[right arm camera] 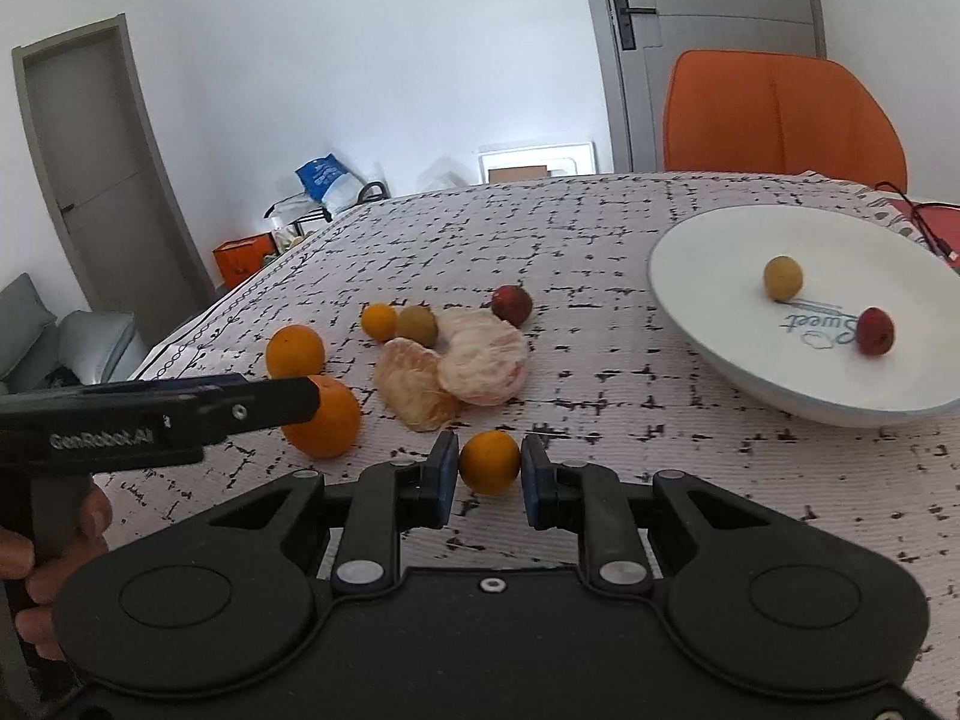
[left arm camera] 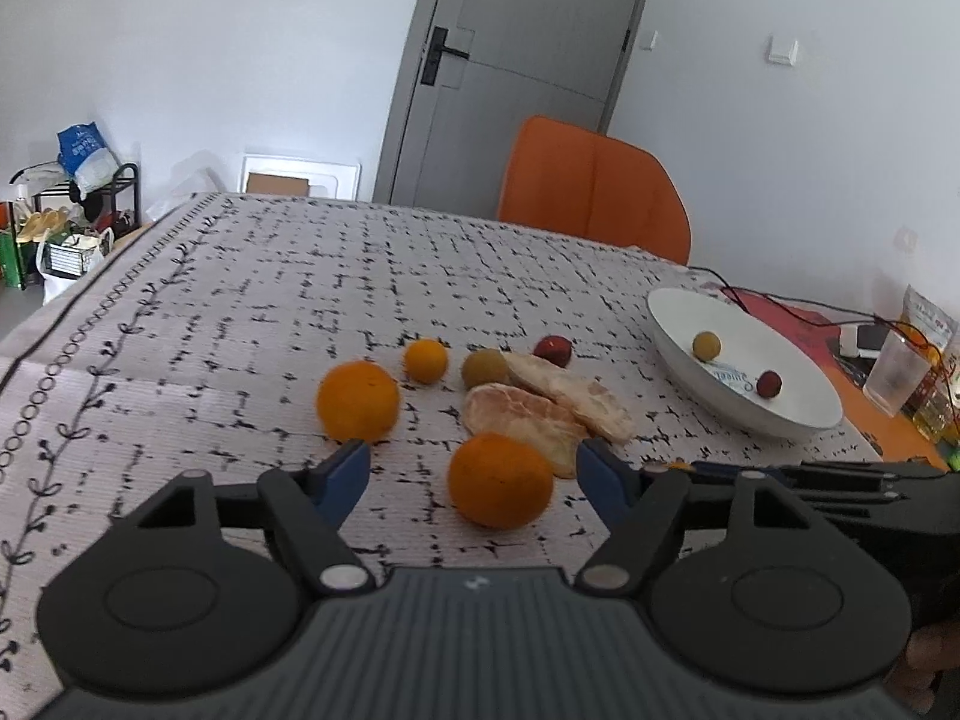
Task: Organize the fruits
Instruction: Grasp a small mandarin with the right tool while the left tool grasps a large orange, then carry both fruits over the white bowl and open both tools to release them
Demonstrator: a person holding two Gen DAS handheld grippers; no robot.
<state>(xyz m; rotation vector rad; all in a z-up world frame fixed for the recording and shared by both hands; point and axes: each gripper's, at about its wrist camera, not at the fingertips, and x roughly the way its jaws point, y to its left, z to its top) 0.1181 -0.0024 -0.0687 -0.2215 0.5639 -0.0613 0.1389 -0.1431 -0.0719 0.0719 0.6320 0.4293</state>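
Observation:
My right gripper (right arm camera: 489, 468) is shut on a small orange (right arm camera: 489, 461), just above the tablecloth. My left gripper (left arm camera: 474, 468) is open, its jaws on either side of a larger orange (left arm camera: 500, 480) that lies on the cloth; it shows in the right wrist view (right arm camera: 327, 423) too. Beyond lie another orange (left arm camera: 357, 401), a small orange (left arm camera: 425, 360), a green-yellow fruit (left arm camera: 485, 367), a red fruit (left arm camera: 552, 350) and two peeled citrus halves (left arm camera: 540, 408). The white bowl (right arm camera: 720, 324) at the right holds a yellow fruit (right arm camera: 782, 278) and a red fruit (right arm camera: 875, 330).
An orange chair (left arm camera: 591, 186) stands behind the table's far edge. Right of the bowl are a plastic cup (left arm camera: 896, 372), cables and packets. The table's left edge (left arm camera: 72, 300) drops off to a rack and bags on the floor.

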